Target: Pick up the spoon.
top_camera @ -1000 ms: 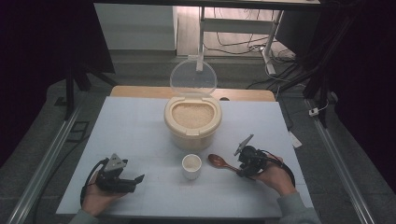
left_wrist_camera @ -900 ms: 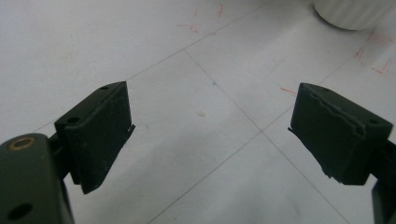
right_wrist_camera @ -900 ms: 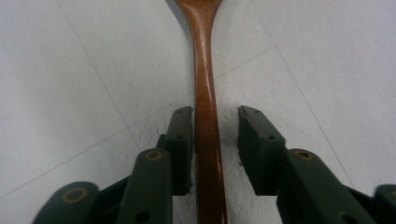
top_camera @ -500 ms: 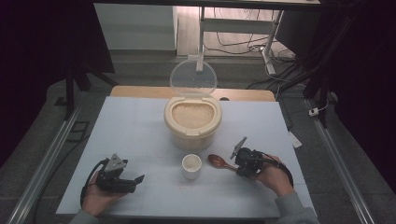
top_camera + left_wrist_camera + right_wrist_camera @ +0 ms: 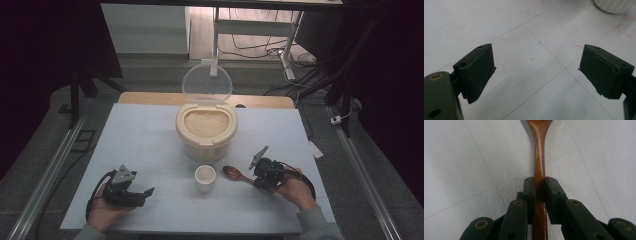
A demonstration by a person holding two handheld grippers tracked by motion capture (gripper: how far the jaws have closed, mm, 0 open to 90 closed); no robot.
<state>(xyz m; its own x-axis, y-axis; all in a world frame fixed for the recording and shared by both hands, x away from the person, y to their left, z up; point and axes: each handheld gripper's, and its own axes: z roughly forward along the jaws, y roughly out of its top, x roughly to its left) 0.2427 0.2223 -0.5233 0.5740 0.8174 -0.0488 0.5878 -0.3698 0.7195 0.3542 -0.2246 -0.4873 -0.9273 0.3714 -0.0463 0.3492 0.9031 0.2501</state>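
Observation:
A brown wooden spoon point(image 5: 234, 173) lies low over the white table, bowl toward the small white cup point(image 5: 205, 178). My right gripper point(image 5: 256, 179) is shut on the spoon's handle point(image 5: 539, 170), jaws pressed on both sides of it. A cream rice container point(image 5: 206, 126) full of rice stands behind the cup with its clear lid point(image 5: 206, 84) tipped up. My left gripper point(image 5: 148, 192) rests at the front left, open, with bare table between its jaws point(image 5: 536, 72). The cup's base point(image 5: 614, 5) peeks in at the top right of the left gripper view.
The white table top point(image 5: 140, 140) ends in a wooden strip point(image 5: 150, 98) at the back. Metal rails point(image 5: 45, 170) run along both sides. A desk frame and cables point(image 5: 250, 30) stand beyond the table.
My right gripper with the spoon has shifted slightly left toward the cup. The left gripper has stayed put.

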